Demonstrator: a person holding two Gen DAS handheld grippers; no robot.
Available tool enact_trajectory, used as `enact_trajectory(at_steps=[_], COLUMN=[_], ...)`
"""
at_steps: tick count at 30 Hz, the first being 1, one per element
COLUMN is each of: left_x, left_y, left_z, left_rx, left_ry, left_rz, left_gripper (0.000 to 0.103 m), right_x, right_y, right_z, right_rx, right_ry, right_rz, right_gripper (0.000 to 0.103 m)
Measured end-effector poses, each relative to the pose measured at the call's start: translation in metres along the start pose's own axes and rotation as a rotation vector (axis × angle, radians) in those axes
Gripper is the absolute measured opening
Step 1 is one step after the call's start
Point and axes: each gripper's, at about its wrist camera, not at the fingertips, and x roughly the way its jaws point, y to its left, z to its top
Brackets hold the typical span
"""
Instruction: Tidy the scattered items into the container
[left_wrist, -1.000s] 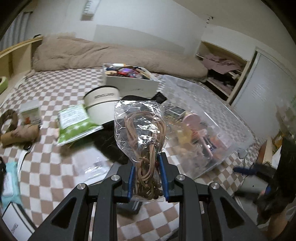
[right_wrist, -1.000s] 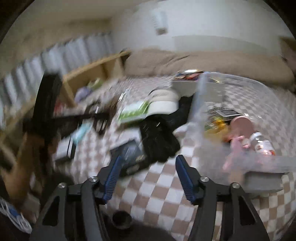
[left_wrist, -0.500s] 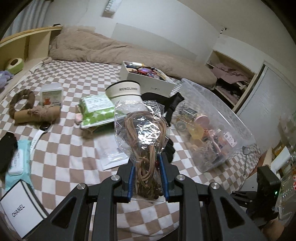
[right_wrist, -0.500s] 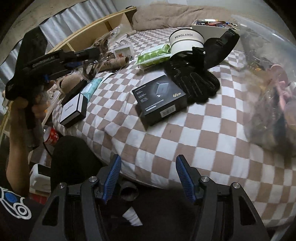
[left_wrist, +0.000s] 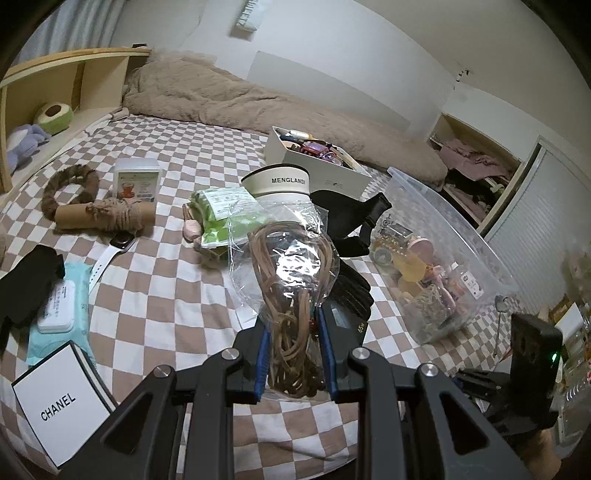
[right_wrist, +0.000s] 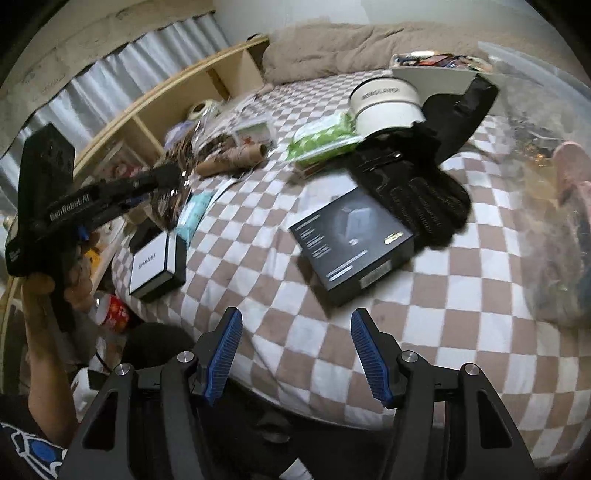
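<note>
My left gripper (left_wrist: 295, 354) is shut on a clear bag of brown cords (left_wrist: 288, 266), held above the checkered bed. The clear plastic bin (left_wrist: 424, 188) with several small items in it stands to the right of the bag, apart from it. In the right wrist view the left gripper (right_wrist: 166, 177) and its bag (right_wrist: 192, 147) show at the left, in a person's hand. My right gripper (right_wrist: 295, 350) is open with nothing between its fingers, over the bed's front edge. A black box (right_wrist: 351, 240) lies just beyond it, with black gloves (right_wrist: 417, 192) behind. The bin's wall (right_wrist: 546, 147) fills the right side.
On the bed lie a white Chanel box (left_wrist: 62, 398), a blue wipes pack (left_wrist: 59, 306), a watch (left_wrist: 110, 251), a rope-wound tube (left_wrist: 107, 214), a green pack (left_wrist: 221, 214), a white round tin (left_wrist: 280, 184) and an open white box (left_wrist: 325, 166). A wooden shelf (left_wrist: 74, 81) runs along the left.
The left gripper has drawn back and leftward with the bag, so the bin now sits further right. The right gripper has swung down to the bed's front edge, facing the black box.
</note>
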Motion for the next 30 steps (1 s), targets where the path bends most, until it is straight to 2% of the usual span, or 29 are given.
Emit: enact_trajectory(at_steps=[5, 6, 7, 8, 10, 15, 17, 25, 28, 30], left_x=[-0.006, -0.008, -0.009, -0.01, -0.013, -0.02, -0.024, -0.038, -0.042, -0.044], left_y=[0.005, 0.006, 0.006, 0.007, 0.009, 0.012, 0.013, 0.02, 0.021, 0.022], left_z=[-0.006, -0.008, -0.009, -0.01, -0.012, -0.017, -0.02, -0.028, -0.03, -0.031], left_rx=[-0.008, -0.009, -0.011, -0.013, -0.017, -0.02, -0.022, -0.048, -0.049, -0.051], left_ry=[-0.003, -0.003, -0.004, -0.006, -0.009, -0.015, -0.02, -0.041, -0.045, -0.048], left_rz=[-0.005, -0.006, -0.007, -0.009, -0.013, -0.023, -0.027, -0.037, -0.036, -0.034], left_gripper=[0.024, 0.024, 0.024, 0.024, 0.024, 0.024, 0.024, 0.024, 0.024, 0.024], right_x=[0.022, 0.028, 0.034, 0.04, 0.054, 0.081, 0.092, 0.128, 0.139, 0.146], right_y=[0.029, 0.035, 0.041, 0.045, 0.052, 0.064, 0.066, 0.058, 0.055, 0.052], right_z=[-0.023, -0.03, -0.04, -0.048, -0.066, -0.106, -0.116, -0.129, -0.128, -0.126], right_rx=[-0.112, -0.14, -0.167, -0.183, -0.212, -0.313, -0.338, -0.303, -0.282, -0.253], right_ry=[0.132, 0.159, 0.191, 0.222, 0.288, 0.38, 0.41, 0.476, 0.478, 0.478], right_rz=[-0.023, -0.037, -0.048, -0.054, -0.062, -0.1, -0.109, -0.143, -0.167, -0.185], right_gripper=[0.06, 0.055, 0.042, 0.034, 0.031, 0.029, 0.017, 0.016, 0.004, 0.004])
